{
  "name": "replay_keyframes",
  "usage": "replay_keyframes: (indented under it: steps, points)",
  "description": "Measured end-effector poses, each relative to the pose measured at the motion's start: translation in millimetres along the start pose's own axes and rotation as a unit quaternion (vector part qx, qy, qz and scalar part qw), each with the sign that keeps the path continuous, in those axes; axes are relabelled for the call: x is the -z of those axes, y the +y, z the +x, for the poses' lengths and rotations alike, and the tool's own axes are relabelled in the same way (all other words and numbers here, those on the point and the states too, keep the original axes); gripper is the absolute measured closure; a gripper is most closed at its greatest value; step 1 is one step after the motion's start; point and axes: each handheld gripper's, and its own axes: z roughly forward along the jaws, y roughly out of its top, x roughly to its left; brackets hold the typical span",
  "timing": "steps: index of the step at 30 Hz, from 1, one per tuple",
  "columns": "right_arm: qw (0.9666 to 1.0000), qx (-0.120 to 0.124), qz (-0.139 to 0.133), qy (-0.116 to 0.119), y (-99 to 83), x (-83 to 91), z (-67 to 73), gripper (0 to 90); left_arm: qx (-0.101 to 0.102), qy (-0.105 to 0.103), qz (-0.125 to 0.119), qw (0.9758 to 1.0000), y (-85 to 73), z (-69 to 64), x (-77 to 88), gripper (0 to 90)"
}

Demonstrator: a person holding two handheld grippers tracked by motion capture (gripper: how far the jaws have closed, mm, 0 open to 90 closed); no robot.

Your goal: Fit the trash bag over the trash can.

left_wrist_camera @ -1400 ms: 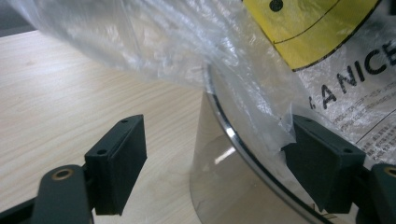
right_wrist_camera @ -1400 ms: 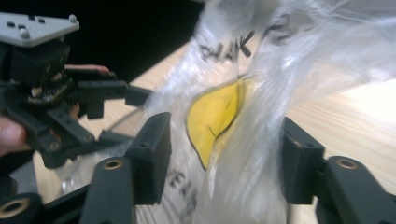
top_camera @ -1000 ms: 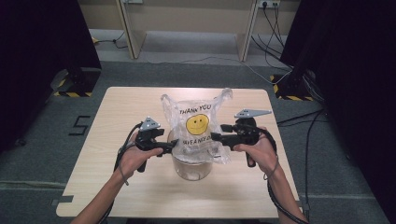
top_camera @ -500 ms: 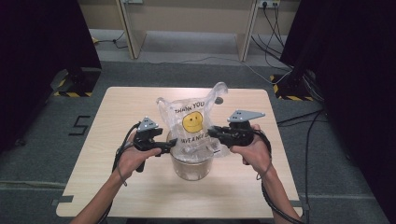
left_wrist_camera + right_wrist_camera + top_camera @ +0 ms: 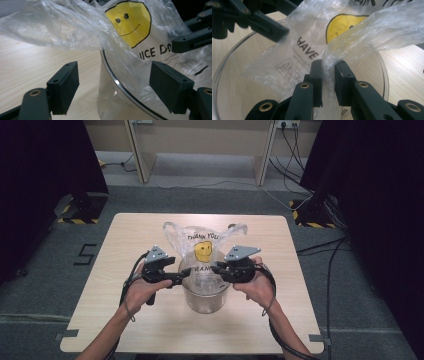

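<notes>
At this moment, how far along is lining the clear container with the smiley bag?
Done: the plastic bag already hangs partly inside the clear container, its smiley face and handles above the rim. In hand: the right gripper has just been closing and now pinches a fold of the bag; the left gripper is open, straddling rim and film. Left, probably: spreading the bag over the rim.

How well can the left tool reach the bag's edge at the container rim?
Probably well: the left tool stands open astride the clear container's rim, with the plastic bag draped between its pads and nothing blocking.
</notes>
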Motion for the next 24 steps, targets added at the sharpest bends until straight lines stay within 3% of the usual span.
replay_keyframes:
  steps: [5,11,24]
  points:
    - [0.9999,0.001,-0.014,0.0,-8.3,9.2,3.5,74.6,0.01,0.002,-0.021,0.9997,2.4,3.7,10.0,23.2]
    - [0.9999,0.002,-0.016,-0.002,-14.0,13.0,2.8,75.1,0.019,0.002,-0.03,0.9994,9.9,7.2,9.7,23.1]
    - [0.9999,-0.001,-0.017,0.003,-16.7,9.7,3.6,75.2,0.042,-0.004,-0.018,0.999,29.7,17.2,-16.2,26.7]
